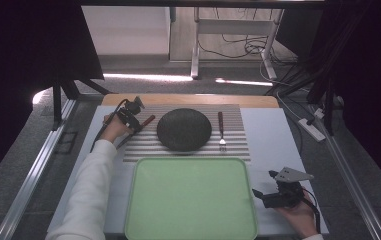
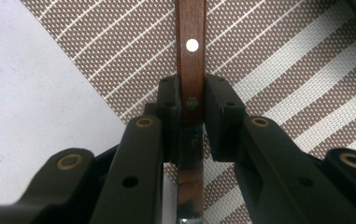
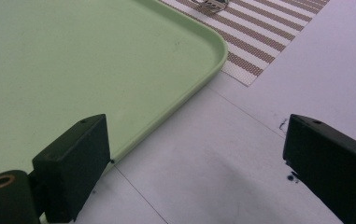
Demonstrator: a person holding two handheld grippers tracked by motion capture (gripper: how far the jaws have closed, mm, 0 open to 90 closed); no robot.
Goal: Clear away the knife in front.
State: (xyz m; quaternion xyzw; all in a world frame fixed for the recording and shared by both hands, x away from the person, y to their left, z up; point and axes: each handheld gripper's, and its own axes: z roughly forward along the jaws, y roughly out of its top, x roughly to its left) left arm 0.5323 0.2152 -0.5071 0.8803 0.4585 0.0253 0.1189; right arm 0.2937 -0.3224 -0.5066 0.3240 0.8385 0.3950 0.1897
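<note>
The knife [image 2: 190, 60] is pinched tight by the left gripper [image 2: 190, 114]; it could slip if tilted. The right gripper [image 3: 194, 154] is held wide open, empty.

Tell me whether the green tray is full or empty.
Empty: the pale green plastic tray has a bare surface in the high view.

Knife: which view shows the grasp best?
Left gripper view: the knife sits clamped between the left gripper fingers, wooden handle ahead, blade toward the camera. In the high view the knife is small and partly behind that gripper.
</note>
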